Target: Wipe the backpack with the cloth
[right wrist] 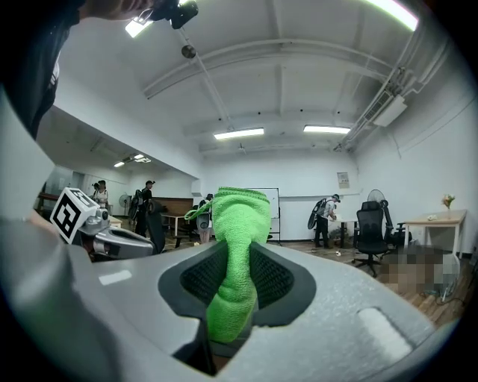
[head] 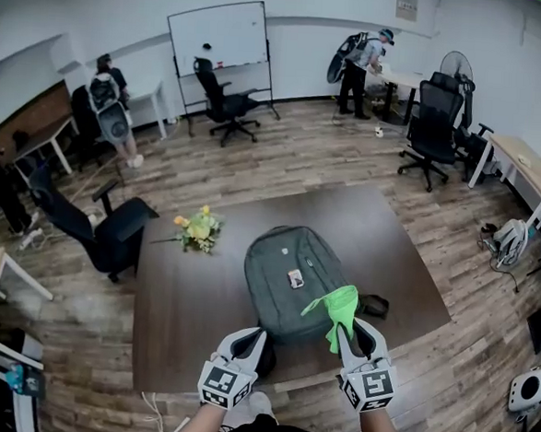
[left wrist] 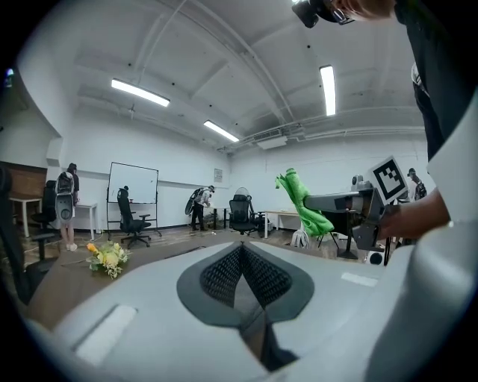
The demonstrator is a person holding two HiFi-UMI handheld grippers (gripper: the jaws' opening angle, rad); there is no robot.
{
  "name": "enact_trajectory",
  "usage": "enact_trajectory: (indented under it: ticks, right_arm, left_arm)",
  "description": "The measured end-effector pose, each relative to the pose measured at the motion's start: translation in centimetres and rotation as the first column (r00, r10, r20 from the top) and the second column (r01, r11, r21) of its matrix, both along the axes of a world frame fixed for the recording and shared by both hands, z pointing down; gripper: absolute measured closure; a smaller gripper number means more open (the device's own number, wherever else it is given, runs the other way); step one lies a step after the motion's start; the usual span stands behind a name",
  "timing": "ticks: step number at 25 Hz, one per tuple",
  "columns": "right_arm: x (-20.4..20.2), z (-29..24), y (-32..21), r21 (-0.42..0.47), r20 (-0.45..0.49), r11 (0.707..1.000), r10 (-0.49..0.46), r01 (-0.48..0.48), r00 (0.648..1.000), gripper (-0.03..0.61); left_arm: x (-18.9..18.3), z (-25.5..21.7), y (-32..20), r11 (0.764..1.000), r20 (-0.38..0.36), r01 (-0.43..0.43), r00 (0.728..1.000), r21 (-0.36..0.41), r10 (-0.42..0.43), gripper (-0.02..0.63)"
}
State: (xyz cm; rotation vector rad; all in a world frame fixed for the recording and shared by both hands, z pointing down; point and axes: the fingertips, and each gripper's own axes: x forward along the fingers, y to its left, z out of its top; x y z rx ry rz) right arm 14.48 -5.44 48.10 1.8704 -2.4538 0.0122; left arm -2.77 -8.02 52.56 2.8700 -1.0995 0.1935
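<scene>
A dark grey backpack (head: 291, 277) lies flat on the brown table (head: 181, 306), its top toward the far side. My right gripper (head: 354, 341) is shut on a green cloth (head: 338, 306), which hangs over the backpack's near right corner; in the right gripper view the cloth (right wrist: 235, 254) stands pinched between the jaws. My left gripper (head: 250, 343) is shut with nothing in it, near the backpack's near left edge. In the left gripper view its jaws meet at the tip (left wrist: 240, 250), and the cloth (left wrist: 302, 205) shows off to the right.
A small bunch of yellow flowers (head: 198, 229) lies on the table left of the backpack. Black office chairs (head: 112, 232) stand around, one at the table's left edge. A whiteboard (head: 218, 36) and several people stand at the far walls.
</scene>
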Motion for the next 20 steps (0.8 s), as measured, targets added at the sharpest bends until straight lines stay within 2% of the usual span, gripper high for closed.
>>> enact_trajectory:
  ticks: [3,12,20]
  right_arm:
    - [-1.2,1.0,-2.8,-0.023,-0.034,1.0,0.001,-0.002,0.999,0.483]
    - [-4.3,1.8,-8.3,-0.045,-0.043,0.999,0.007,-0.009,0.999,0.483]
    - [-4.2,2.6,-11.5,-0.086,-0.068,0.996,-0.004,-0.002,0.998,0.483]
  left_arm:
    - [-1.3,0.9,-2.0,1.0,-0.004,0.005,1.0,-0.018,-0.005,0.595]
    - [-4.7,1.2,-7.7,1.0,0.005,0.001,1.0,-0.01,-0.001,0.595]
    - [-5.9,1.6,-10.1,1.0,0.011,0.008,1.0,-0.016,-0.007,0.595]
